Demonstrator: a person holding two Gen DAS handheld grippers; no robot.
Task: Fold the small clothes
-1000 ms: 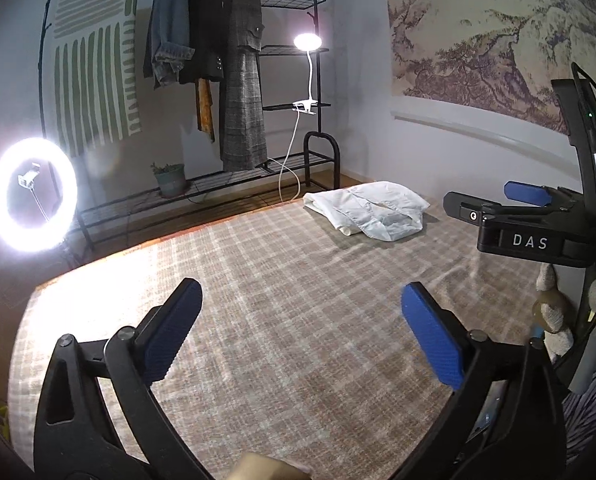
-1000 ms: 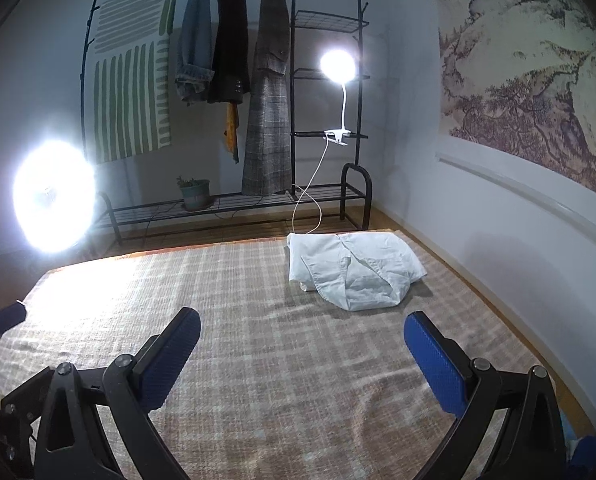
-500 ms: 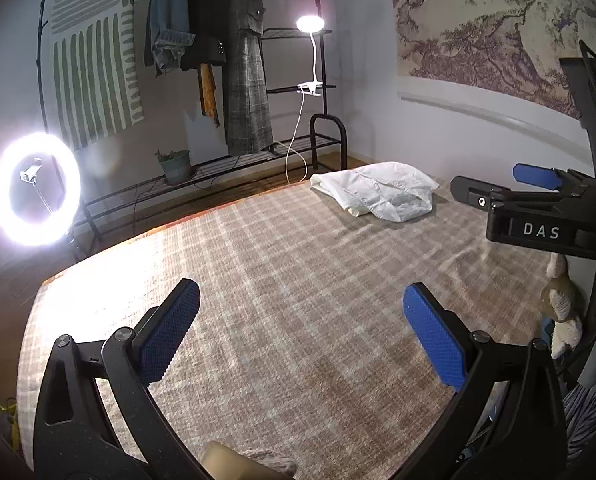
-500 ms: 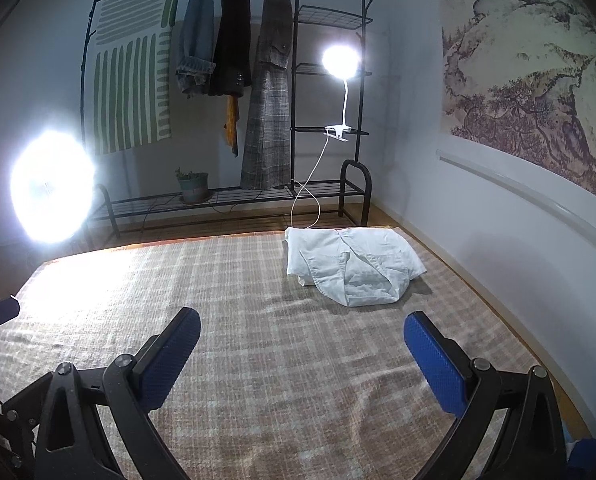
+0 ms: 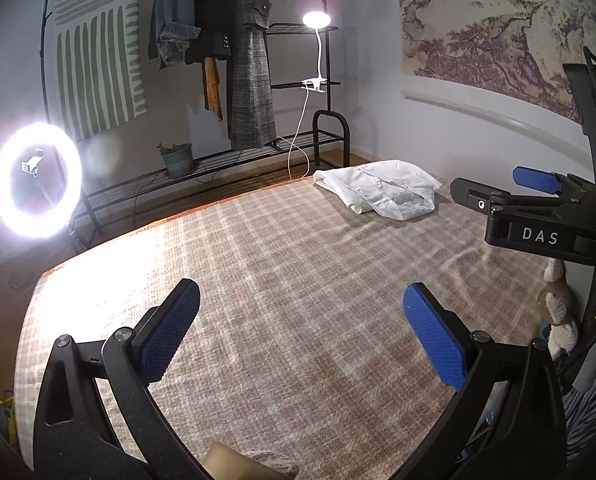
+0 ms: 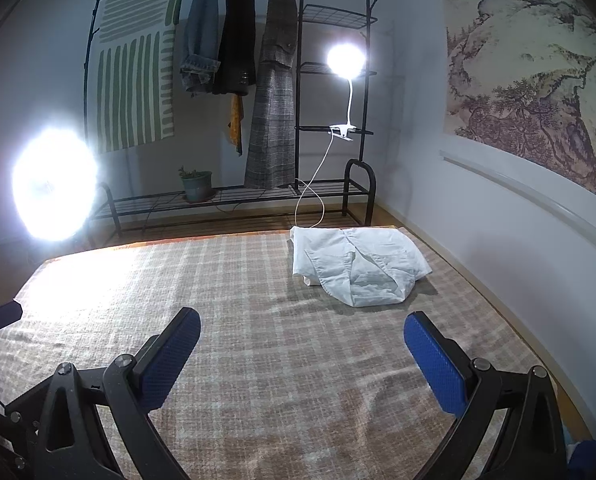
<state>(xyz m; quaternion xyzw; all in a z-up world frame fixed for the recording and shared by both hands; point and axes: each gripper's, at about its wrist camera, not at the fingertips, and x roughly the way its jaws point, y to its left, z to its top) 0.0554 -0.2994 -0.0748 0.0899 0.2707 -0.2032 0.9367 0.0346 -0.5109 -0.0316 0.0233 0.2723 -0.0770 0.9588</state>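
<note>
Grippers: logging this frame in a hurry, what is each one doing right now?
Left gripper: open, holding nothing.
Right gripper: open, holding nothing.

Left hand-held gripper (image 5: pixel 301 328) jaws spread wide, empty; right hand-held gripper (image 6: pixel 302 354) likewise.

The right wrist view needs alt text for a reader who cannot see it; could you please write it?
A crumpled white garment lies at the far right of a plaid bedcover, beyond the open, empty right gripper. Behind stand a clothes rack with hanging coats and two bright lamps.
</note>
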